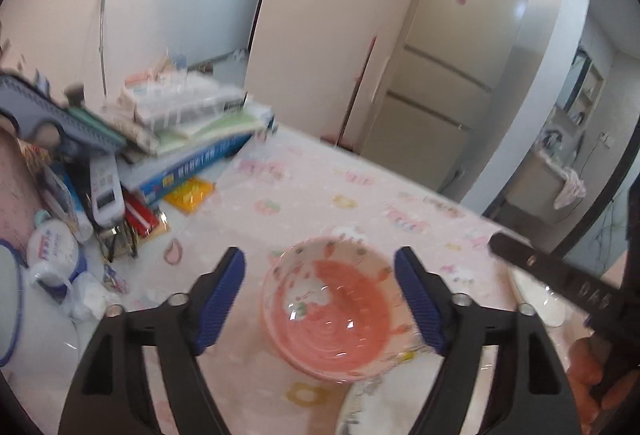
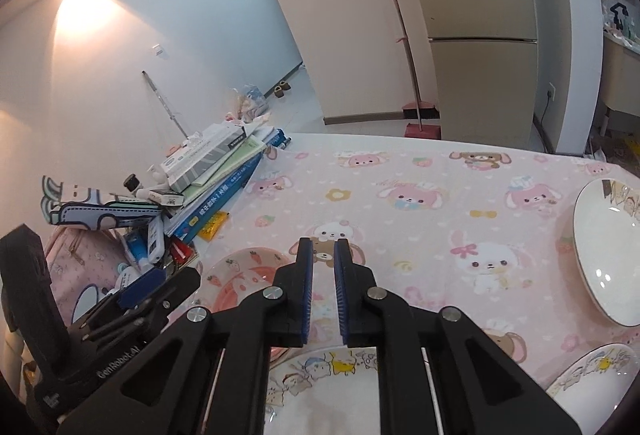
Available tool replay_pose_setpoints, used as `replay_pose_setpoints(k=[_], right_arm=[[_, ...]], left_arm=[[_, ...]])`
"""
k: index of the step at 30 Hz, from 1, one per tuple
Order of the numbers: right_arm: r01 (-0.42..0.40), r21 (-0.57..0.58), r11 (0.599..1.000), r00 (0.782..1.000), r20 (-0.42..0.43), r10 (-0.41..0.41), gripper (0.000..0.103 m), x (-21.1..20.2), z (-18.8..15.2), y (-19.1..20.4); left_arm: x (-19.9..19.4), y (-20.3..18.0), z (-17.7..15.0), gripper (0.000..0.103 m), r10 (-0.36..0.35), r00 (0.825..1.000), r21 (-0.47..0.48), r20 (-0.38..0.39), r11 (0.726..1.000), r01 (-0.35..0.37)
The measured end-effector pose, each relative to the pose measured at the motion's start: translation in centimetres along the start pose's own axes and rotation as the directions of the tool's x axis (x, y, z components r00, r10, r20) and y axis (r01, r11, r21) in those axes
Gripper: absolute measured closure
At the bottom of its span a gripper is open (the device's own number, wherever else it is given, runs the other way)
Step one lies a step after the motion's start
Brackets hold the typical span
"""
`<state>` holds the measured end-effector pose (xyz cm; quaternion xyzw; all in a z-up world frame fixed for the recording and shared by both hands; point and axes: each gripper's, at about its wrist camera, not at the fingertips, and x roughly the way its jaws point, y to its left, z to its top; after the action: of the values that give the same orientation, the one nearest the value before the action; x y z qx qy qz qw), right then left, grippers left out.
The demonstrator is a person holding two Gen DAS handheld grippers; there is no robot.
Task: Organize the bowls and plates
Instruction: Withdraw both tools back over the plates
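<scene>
We hold our left gripper (image 1: 320, 295) above the table (image 1: 360, 187) with its jaws spread wide, and the pink bowl (image 1: 330, 309) sits between the blue pads (image 1: 222, 299) without either pad touching it. The bowl stands upright, mouth up, on the pink cartoon-printed tablecloth; being round, it has no long axis we can name, and its carrot-and-strawberry rim shows all the way round. Its near edge touches or overlaps the rim of a white plate with cartoon animals (image 2: 320, 367), though from these views we cannot tell whether it rests on that plate or just beside it. In the right wrist view the same bowl lies left of and beyond our right gripper (image 2: 323, 291), partly hidden by it. Our right gripper hangs over the cartoon plate with its jaws drawn nearly together, only a narrow gap between the pads and nothing in it. A larger plain white plate (image 2: 600, 255) lies flat, face up, near the right edge of the table, well apart from the bowl, and another cartoon-rimmed plate (image 2: 596, 375) shows at the lower right. A heap of books and boxes (image 2: 216, 171) crowds the table's left side, and a fridge (image 1: 452, 47) stands behind it.
</scene>
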<state>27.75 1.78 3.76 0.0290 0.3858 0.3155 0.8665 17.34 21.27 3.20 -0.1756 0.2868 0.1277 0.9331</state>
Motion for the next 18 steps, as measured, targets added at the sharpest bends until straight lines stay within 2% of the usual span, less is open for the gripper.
replay_pose_setpoints(k=[2,5,8,9,10,13,14,18], right_arm=[[0.008,-0.048,0.999,1.000,0.010,-0.008,0.093,-1.8,-0.1,-0.1],[0.032,-0.082,0.996,0.999,0.035,-0.030,0.092,-4.8,-0.5,-1.3],[0.037,-0.081,0.996,0.998,0.047,-0.033,0.090,-8.4,-0.8,-3.6],[0.053,-0.085,0.995,0.997,0.059,-0.049,0.089,-9.6,-0.9,-4.3],[0.075,-0.088,0.993,0.995,0.076,-0.069,0.089,-10.8,-1.0,-4.9],[0.129,-0.087,0.988,0.985,0.127,-0.118,0.089,-15.0,-1.4,-7.2],[0.141,-0.078,0.987,0.981,0.142,-0.129,0.089,-16.5,-1.4,-8.0],[0.179,-0.047,0.983,0.966,0.200,-0.166,0.083,-21.8,-1.8,-10.7]], left_arm=[[-2.3,-1.7,0.3,0.018,0.014,0.997,0.051,0.075,0.999,-0.018],[-5.2,-3.8,0.9,0.014,-0.051,0.991,0.077,0.127,0.996,0.042],[-8.3,-6.2,1.2,0.010,-0.114,0.977,0.114,0.182,0.989,0.094],[-9.4,-7.1,1.2,0.008,-0.138,0.968,0.136,0.211,0.985,0.111],[-10.8,-7.8,1.1,0.000,-0.169,0.951,0.158,0.259,0.979,0.131],[-13.6,-9.2,0.4,0.000,-0.178,0.911,0.186,0.372,0.976,0.115],[-14.4,-9.8,0.3,0.000,-0.189,0.904,0.206,0.384,0.972,0.116],[-15.7,-11.3,0.3,0.000,-0.256,0.898,0.190,0.358,0.962,0.199]])
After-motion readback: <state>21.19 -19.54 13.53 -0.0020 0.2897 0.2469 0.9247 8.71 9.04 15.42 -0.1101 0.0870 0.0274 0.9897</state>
